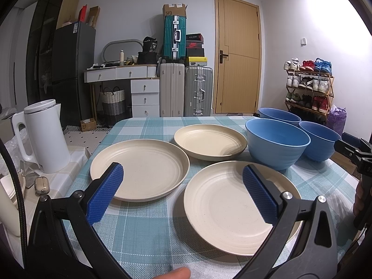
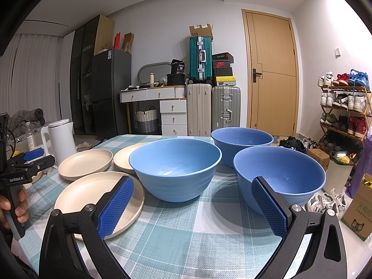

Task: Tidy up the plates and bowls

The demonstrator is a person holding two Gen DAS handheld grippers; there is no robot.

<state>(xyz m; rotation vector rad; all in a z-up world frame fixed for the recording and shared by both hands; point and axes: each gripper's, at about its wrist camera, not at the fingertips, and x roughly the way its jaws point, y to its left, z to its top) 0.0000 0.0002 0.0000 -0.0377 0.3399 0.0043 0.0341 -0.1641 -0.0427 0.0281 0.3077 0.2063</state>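
Three cream plates lie apart on the checked tablecloth: a left plate (image 1: 141, 167), a far plate (image 1: 209, 140) and a near plate (image 1: 230, 204). Three blue bowls stand upright to their right: a near-left bowl (image 2: 174, 167), a far bowl (image 2: 241, 139) and a near-right bowl (image 2: 283, 174). My left gripper (image 1: 182, 179) is open and empty, held low above the gap between the left and near plates. My right gripper (image 2: 193, 195) is open and empty, in front of the near-left and near-right bowls. The left gripper also shows at the left edge of the right wrist view (image 2: 28, 160).
A white kettle (image 1: 41, 137) stands on a side surface left of the table (image 1: 148, 227). Beyond the table are suitcases (image 1: 186, 90), a white desk, a fridge, a wooden door and a shoe rack (image 1: 309, 86). Boxes and shoes (image 2: 325, 202) lie on the floor right.
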